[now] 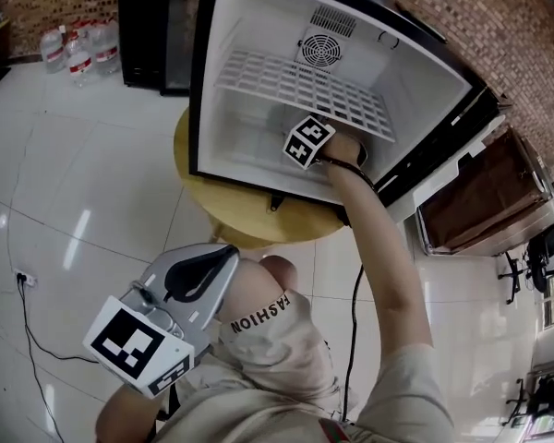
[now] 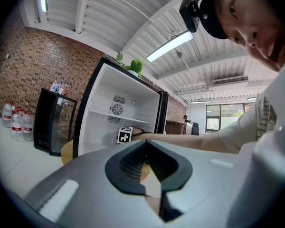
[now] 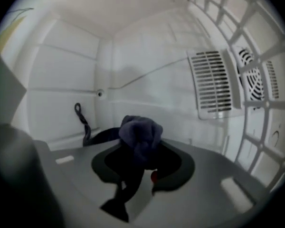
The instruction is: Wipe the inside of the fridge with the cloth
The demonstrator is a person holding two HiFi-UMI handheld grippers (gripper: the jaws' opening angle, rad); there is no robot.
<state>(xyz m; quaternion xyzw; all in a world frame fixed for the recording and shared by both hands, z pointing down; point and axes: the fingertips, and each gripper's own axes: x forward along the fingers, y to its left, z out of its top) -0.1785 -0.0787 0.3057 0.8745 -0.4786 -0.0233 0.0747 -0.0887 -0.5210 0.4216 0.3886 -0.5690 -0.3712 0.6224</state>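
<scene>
My left gripper [image 1: 223, 258] is clenched on nothing and idle, well apart from the fridge [image 1: 201, 81]. The fridge stands on a small round table [image 1: 249, 218], and I judge that hard pushing could shift it. Under the wire shelf [image 1: 305, 86], my right gripper [image 3: 138, 171] is clamped on the dark cloth [image 3: 140, 134], bunched into a wad. Risks: the wad slipping out, or snagging the looped cord [image 3: 82, 120] on the wall beside it. The head view hides the cloth behind the marker cube. Whether it touches a wall, I cannot tell.
</scene>
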